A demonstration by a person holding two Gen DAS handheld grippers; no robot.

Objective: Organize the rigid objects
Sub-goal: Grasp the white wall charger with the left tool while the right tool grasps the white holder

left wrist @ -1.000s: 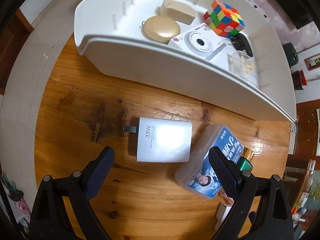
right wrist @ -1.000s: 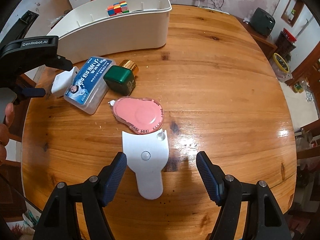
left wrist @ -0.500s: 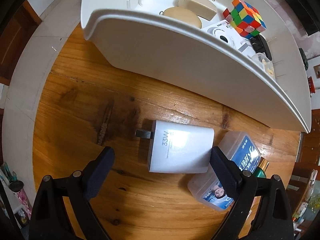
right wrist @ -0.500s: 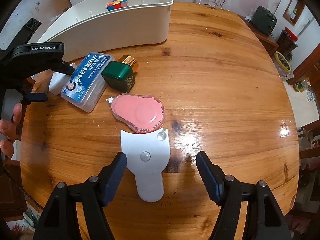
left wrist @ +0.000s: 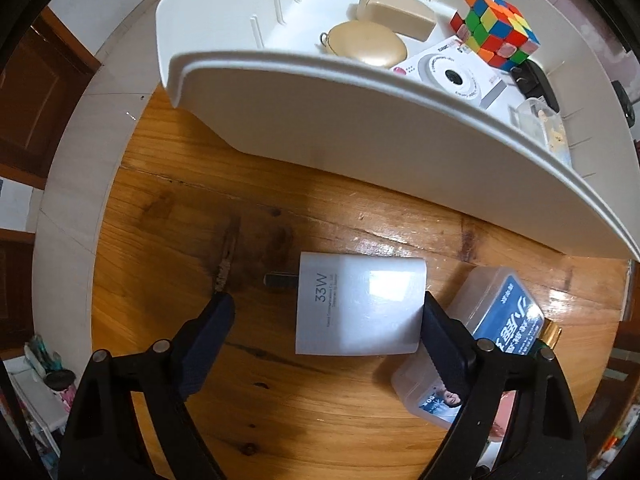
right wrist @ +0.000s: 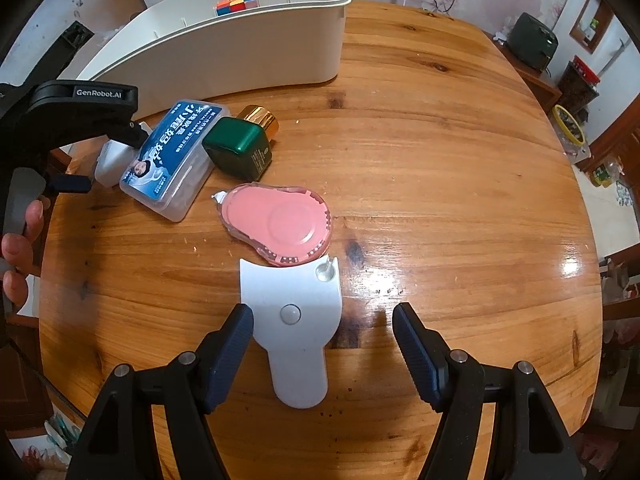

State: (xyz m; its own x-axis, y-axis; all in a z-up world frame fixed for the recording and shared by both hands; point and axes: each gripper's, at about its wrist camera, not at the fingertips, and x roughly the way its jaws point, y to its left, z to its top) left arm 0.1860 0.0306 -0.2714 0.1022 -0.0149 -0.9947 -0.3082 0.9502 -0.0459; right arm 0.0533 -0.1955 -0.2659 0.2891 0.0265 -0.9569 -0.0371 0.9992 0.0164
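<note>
A white 33W charger (left wrist: 360, 304) lies flat on the wooden table, prongs to the left. My left gripper (left wrist: 324, 332) is open, its fingers on either side of the charger; the right finger (left wrist: 440, 336) is at the charger's right edge. A clear box with a blue label (left wrist: 480, 344) lies just right of it, also in the right wrist view (right wrist: 176, 160). The white bin (left wrist: 360, 120) behind holds a colour cube (left wrist: 496, 28), a white camera (left wrist: 452, 76) and two beige cases. My right gripper (right wrist: 322, 332) is open over a white flat tool (right wrist: 296, 320); a pink tape dispenser (right wrist: 276, 224) lies beyond.
A green bottle with a gold cap (right wrist: 244, 144) stands between the blue-label box and the pink dispenser. The bin's near wall (right wrist: 240, 56) rises close behind the charger. The table edge runs along the left (left wrist: 108, 220). My left gripper body also shows at the left (right wrist: 68, 120).
My left gripper has come lower and closer, so the charger now lies between its fingers. The right gripper has stayed over the white tool.
</note>
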